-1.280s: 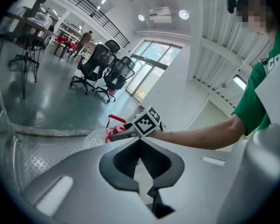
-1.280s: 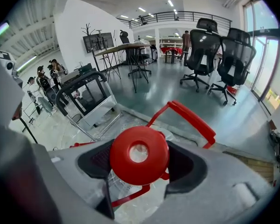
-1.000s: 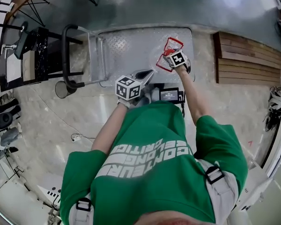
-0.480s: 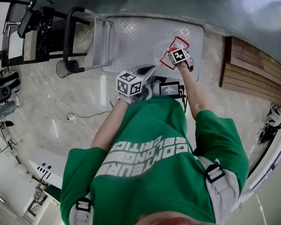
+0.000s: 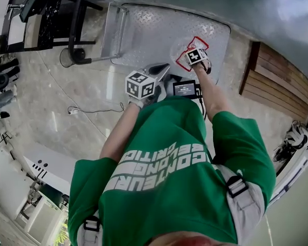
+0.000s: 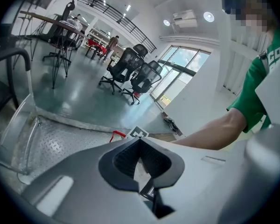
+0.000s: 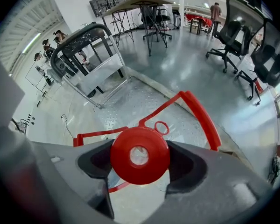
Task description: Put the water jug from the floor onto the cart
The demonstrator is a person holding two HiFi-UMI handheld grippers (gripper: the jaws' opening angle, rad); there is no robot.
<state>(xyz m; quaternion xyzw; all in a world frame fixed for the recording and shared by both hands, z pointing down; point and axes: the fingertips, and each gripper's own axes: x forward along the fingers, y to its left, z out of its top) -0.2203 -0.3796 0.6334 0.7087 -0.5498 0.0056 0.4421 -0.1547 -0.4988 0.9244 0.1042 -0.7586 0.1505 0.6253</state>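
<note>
The water jug (image 7: 140, 155) shows as a red cap with a red carrying handle (image 7: 203, 118). My right gripper (image 7: 140, 157) is shut on that cap, one jaw on each side. In the head view the jug's red handle (image 5: 187, 49) and my right gripper (image 5: 194, 60) hang over the near right part of the cart's diamond-plate deck (image 5: 154, 32). I cannot tell whether the jug rests on the deck. My left gripper (image 5: 161, 70) sits at the deck's near edge, shut with nothing in it (image 6: 141, 146).
The cart's black push handle (image 5: 77, 29) stands at its left end. A wooden pallet (image 5: 277, 81) lies on the right. A small black device with a screen (image 5: 185, 89) and a thin cable (image 5: 87, 110) are on the floor. Office chairs (image 6: 135, 73) stand beyond the cart.
The head view has swung, so the cart sits higher and further right in frame. My right gripper keeps hold of the jug over the deck. The left gripper stays put.
</note>
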